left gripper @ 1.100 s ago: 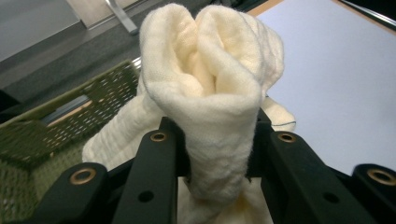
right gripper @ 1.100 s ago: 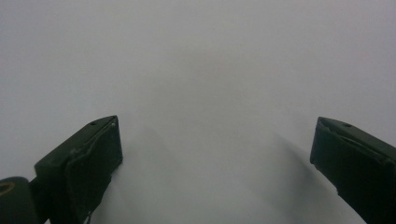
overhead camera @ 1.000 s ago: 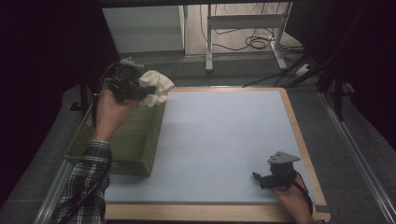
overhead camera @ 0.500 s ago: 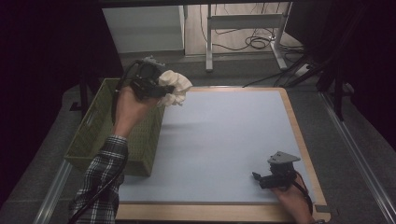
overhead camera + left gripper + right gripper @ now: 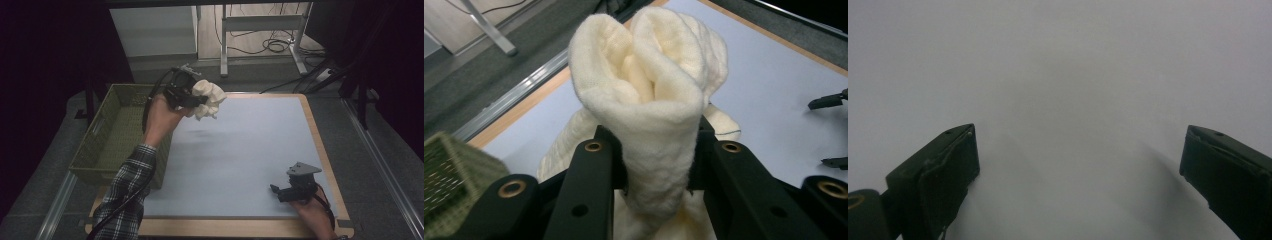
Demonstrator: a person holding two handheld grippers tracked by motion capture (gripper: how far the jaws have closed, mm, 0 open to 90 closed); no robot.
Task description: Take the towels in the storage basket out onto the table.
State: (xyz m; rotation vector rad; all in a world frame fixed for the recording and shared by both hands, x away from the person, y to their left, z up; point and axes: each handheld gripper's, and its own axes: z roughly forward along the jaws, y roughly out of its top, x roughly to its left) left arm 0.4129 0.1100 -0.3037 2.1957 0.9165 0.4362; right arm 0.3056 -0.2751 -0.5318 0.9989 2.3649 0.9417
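Note:
A bunched cream cloth [image 5: 209, 98] hangs in the air over the far left corner of the blue mat [image 5: 240, 160], held by my left gripper [image 5: 200, 102]. In the left gripper view the cloth [image 5: 649, 95] stands pinched between the two black jaws, my left gripper [image 5: 656, 150] shut on it. My right gripper [image 5: 274, 191] rests low on the mat near its front right corner. In the right gripper view its jaws stand wide apart over bare mat, my right gripper [image 5: 1078, 165] open with nothing between them.
A green woven basket [image 5: 100, 145] sits at the left edge of the table, beside the mat. A wooden border [image 5: 320, 145] frames the mat. Beyond the table are a grey floor, a metal stand [image 5: 260, 25] and cables [image 5: 272, 47].
My left hand has carried the cloth from above the basket rightward, out over the mat's far left corner. The right gripper has stayed where it was.

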